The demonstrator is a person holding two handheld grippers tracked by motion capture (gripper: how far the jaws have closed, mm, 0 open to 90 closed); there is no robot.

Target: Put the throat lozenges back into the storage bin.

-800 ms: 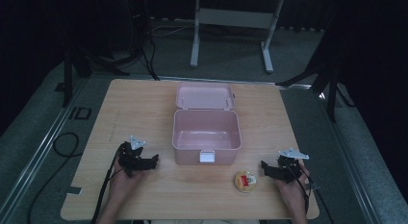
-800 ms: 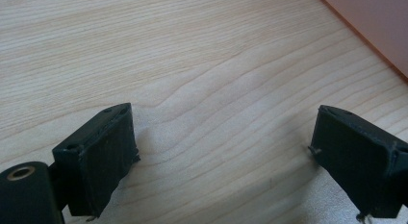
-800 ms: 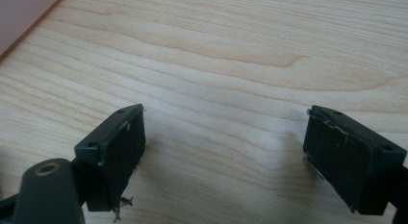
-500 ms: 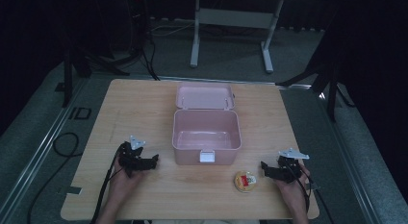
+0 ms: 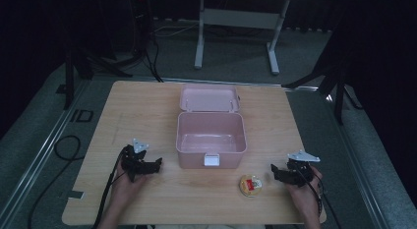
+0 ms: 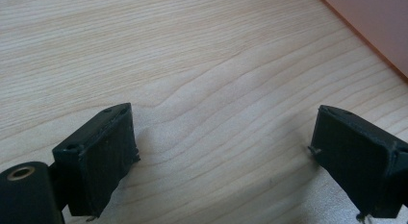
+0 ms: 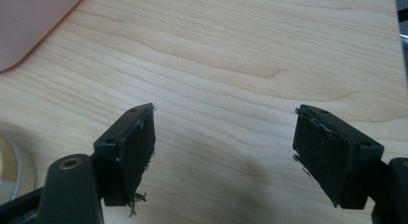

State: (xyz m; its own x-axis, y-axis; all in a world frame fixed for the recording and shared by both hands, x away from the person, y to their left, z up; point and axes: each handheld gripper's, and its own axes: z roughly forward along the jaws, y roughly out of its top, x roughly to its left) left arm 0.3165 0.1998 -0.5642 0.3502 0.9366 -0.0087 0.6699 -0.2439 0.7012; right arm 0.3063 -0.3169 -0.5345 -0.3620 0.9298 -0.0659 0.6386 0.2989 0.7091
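One small round yellow tin (image 5: 251, 185) (red label on top), lying flat.

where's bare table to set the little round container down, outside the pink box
Bare wood lies left of the pink box, beyond the left tool, and right of it, beyond the right tool. The front strip by the round container is tighter.

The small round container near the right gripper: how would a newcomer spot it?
Start at the open pink plastic box in the middle of the light wooden table. Look toward the near edge, right of the box's white latch: the small round yellow container with a red label lies there, just left of the right gripper.
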